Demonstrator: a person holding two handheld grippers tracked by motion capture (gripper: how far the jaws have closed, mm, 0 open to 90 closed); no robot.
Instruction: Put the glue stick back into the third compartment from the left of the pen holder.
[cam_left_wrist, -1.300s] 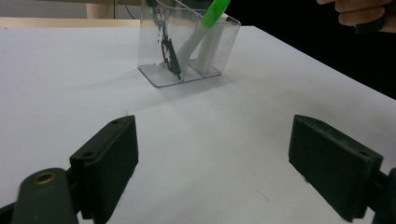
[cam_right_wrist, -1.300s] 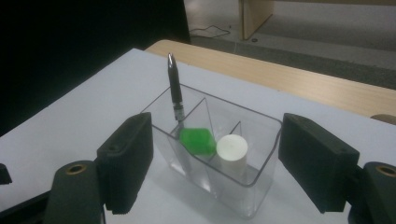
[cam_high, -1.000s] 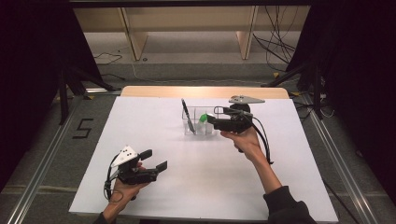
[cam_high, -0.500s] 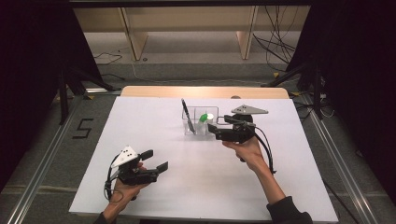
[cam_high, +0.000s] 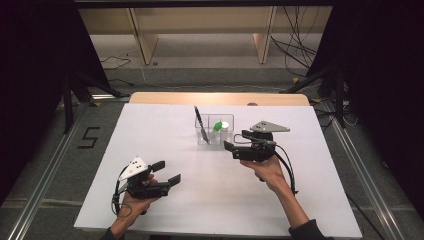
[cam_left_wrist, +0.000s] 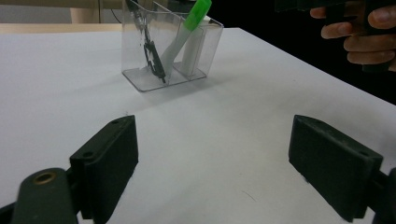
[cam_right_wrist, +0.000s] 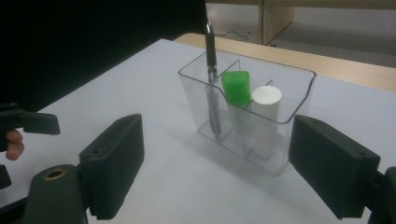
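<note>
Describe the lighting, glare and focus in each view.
High view: bright white table, dark surroundings, white marker cap glaring. Left gripper view: clear holder sharp, left claw soft at the bottom. Right gripper view: right claw blurred, faint shadow beneath the holder.

- Table (cam_high: 165, 135): white top, pale wood edge at the far side.
- Holder (cam_right_wrist: 285, 112): clear, see-through.
- Pen (cam_right_wrist: 212, 70): black.
- Marker (cam_right_wrist: 236, 88): white body, bright green cap.
- Tube (cam_right_wrist: 266, 100): white.
- Grippers: black, grey plates.
</note>
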